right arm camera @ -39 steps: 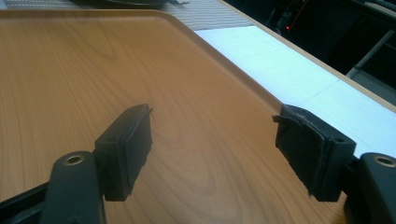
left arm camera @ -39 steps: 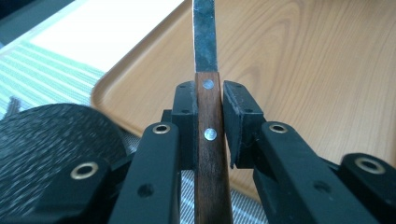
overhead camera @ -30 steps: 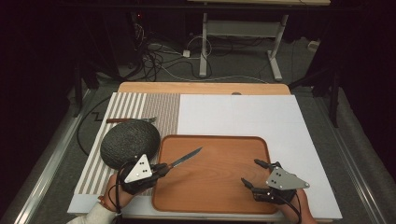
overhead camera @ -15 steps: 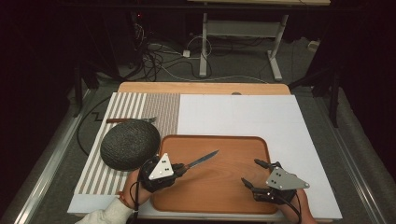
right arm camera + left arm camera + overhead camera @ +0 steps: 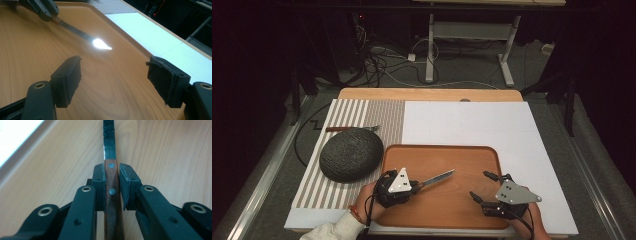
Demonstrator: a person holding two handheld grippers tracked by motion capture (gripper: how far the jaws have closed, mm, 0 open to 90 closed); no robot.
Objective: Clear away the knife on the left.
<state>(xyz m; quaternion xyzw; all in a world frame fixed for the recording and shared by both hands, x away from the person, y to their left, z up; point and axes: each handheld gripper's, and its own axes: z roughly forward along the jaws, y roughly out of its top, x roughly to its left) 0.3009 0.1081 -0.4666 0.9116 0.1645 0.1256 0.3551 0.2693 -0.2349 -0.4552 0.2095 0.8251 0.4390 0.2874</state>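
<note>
My left gripper [image 5: 414, 186] is shut on the brown wooden handle of a knife [image 5: 437, 177] over the left part of the wooden tray [image 5: 452, 157]. The blade points right and slightly away. In the left gripper view the pads [image 5: 100, 180] press both sides of the riveted handle [image 5: 111, 195], and the blade [image 5: 109, 140] runs ahead above the tray [image 5: 162, 157]. My right gripper [image 5: 479, 185] stands open at the tray's near right, with nothing between its pads [image 5: 67, 80]. Farther off, the blade [image 5: 77, 31] glints on the tray.
A dark, rough, domed object [image 5: 351, 154] lies on the striped mat [image 5: 362, 110] left of the tray. Behind it lies a thin brown-handled utensil [image 5: 349, 128]. A white board [image 5: 472, 122] covers the table's right and far side. Cables and a desk frame stand beyond.
My left gripper has carried the knife to the right, from beside the dark domed object to over the tray's left part. The right gripper has stayed where it was.
</note>
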